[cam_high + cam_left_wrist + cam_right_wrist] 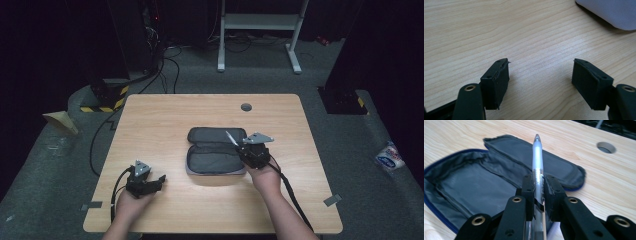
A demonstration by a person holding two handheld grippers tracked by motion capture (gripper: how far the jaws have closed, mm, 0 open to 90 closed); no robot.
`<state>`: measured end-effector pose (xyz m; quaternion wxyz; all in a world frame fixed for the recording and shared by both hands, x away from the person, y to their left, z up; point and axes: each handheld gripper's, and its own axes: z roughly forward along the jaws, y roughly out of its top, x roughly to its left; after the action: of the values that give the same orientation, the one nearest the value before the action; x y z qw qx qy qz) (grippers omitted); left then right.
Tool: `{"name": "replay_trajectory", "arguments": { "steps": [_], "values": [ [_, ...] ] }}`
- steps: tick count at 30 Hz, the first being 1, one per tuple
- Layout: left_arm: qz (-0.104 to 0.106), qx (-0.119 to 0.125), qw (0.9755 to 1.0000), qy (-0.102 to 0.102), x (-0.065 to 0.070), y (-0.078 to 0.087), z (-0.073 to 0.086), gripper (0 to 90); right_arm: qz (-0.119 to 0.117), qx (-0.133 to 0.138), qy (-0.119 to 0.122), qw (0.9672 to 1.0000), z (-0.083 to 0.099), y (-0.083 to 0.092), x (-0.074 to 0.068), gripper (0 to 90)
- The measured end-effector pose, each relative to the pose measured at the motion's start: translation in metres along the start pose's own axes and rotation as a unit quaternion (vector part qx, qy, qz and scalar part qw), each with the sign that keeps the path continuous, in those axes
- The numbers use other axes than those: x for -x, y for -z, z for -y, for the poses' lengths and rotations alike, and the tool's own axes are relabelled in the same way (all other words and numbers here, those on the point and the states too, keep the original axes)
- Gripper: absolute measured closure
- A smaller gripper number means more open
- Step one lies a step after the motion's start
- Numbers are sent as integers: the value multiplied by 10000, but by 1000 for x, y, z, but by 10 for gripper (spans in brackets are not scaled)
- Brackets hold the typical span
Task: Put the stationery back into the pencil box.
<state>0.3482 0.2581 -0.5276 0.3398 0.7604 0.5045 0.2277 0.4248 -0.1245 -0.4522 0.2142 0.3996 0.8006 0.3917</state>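
1. The left gripper sits low over the near left part of the table, held in the person's left hand; its jaws stand wide apart with nothing between them; its forearm enters from the bottom edge.
2. The right gripper is held farther forward near the table's middle by the right hand; its jaws are pressed together on a pen that juts out past the fingertips; the right forearm slants in from the bottom.
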Motion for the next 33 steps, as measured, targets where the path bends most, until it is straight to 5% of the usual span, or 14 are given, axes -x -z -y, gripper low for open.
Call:
{"name": "replay_trajectory", "arguments": {
  "steps": [33],
  "values": [
    [-4, 2, 10000, -11, 0, 1, 1, 303, -877, -305, 584, 9940, -15, -39, -52, 785]
  ]
}}
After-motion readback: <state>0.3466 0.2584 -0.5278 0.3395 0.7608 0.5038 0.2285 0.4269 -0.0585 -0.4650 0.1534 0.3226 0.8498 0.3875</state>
